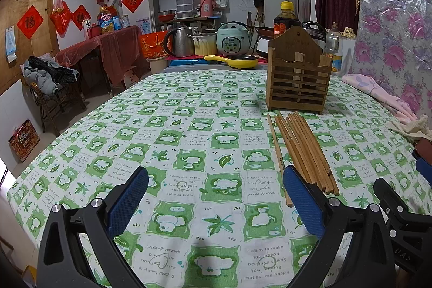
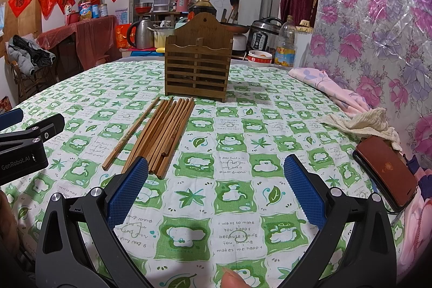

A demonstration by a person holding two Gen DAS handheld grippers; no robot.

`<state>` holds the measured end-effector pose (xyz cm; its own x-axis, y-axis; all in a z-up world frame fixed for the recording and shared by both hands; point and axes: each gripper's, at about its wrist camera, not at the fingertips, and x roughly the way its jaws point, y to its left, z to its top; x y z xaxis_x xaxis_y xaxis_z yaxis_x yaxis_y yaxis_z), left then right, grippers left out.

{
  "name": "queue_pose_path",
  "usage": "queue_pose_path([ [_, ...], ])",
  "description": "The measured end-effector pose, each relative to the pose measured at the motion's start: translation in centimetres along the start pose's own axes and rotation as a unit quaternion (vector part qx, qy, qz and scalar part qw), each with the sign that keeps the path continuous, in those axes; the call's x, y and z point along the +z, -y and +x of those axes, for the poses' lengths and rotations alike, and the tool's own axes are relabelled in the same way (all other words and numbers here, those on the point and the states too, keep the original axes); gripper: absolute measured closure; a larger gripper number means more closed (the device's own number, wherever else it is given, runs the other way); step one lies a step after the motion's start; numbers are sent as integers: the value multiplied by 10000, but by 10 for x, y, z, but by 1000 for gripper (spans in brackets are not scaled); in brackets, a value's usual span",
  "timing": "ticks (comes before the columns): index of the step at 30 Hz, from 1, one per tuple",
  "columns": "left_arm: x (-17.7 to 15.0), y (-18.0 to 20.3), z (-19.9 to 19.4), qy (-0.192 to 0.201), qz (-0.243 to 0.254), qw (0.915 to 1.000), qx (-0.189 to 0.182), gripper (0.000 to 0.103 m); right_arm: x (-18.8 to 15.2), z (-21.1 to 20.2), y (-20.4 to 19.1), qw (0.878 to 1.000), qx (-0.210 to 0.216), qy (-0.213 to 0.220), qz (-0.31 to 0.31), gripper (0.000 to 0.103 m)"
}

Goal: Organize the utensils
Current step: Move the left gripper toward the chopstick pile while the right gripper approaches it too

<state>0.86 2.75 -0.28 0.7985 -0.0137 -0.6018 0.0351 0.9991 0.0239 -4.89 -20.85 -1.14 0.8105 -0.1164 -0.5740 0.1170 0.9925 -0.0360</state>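
**Over the green-checked tabletop: both tongs apart, chopsticks loose**

Low over the tabletop (image 2: 243, 104), right tongs (image 2: 216, 189) spread wide, blue pads holding nothing, only patterned cloth between them. Just beyond the left-hand pad, the near ends of the chopsticks (image 2: 162, 134): a loose wooden bundle lying flat on the cloth, one stick splayed off to the left of the rest. Left tongs (image 1: 216, 197) likewise gaping and empty, with the same chopsticks (image 1: 302, 150) running up past the right-hand pad. At the far tips of the sticks, upright and slatted, the wooden utensil holder (image 2: 198, 69), standing on the cloth, close to the stick tips; contact not clear. Seen again from the left camera as the utensil holder (image 1: 298, 74), to the right of centre. Off to the right, a crumpled cream rag (image 2: 361, 123), a brown phone (image 2: 386, 172) at the edge, a pink cloth (image 2: 324, 82) against the flowered wall covering. Behind the holder, a dark sauce bottle (image 1: 286, 20), a kettle (image 1: 179, 41) and a pale green rice cooker (image 1: 233, 41). Bottom edge of the right view: a fingertip (image 2: 232, 280).
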Motion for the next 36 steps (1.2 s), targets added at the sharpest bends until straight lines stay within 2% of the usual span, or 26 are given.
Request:
queue_pose_path([
  [12, 0, 0, 3, -104, 13, 9999, -86, 5, 1, 3, -2, 9999, 103, -86, -1, 6],
  [14, 3, -4, 11, -366, -10, 9991, -204, 5, 4, 10, 0, 9991, 251, -333, 15, 6],
  [16, 9, -11, 26, -812, -111, 9958, -403, 5, 12, 28, 8, 9956, 403, -842, 82, 6],
  [19, 19, -21, 44, -1235, -239, 9903, -590, 6, 26, 49, 16, 9947, -128, -996, -201, 6],
  [21, 25, -19, 52, -1264, -32, 9909, -463, 6, 31, 62, 21, 9942, -253, -982, -358, 6],
  [24, 28, -6, 65, -1424, 249, 9888, -374, 6, 33, 91, 31, 9912, -367, -1242, -270, 6],
  [28, 28, 6, 82, -1704, 515, 9827, -509, 6, 26, 127, 53, 9774, 128, -2098, 208, 6],
  [31, 32, 10, 88, -1755, 481, 9808, -706, 6, 19, 138, 62, 9687, 343, -2397, 543, 5],
  [36, 29, 21, 80, -1703, 731, 9749, -1236, 6, 16, 138, 56, 9694, 316, -2378, 520, 5],
])
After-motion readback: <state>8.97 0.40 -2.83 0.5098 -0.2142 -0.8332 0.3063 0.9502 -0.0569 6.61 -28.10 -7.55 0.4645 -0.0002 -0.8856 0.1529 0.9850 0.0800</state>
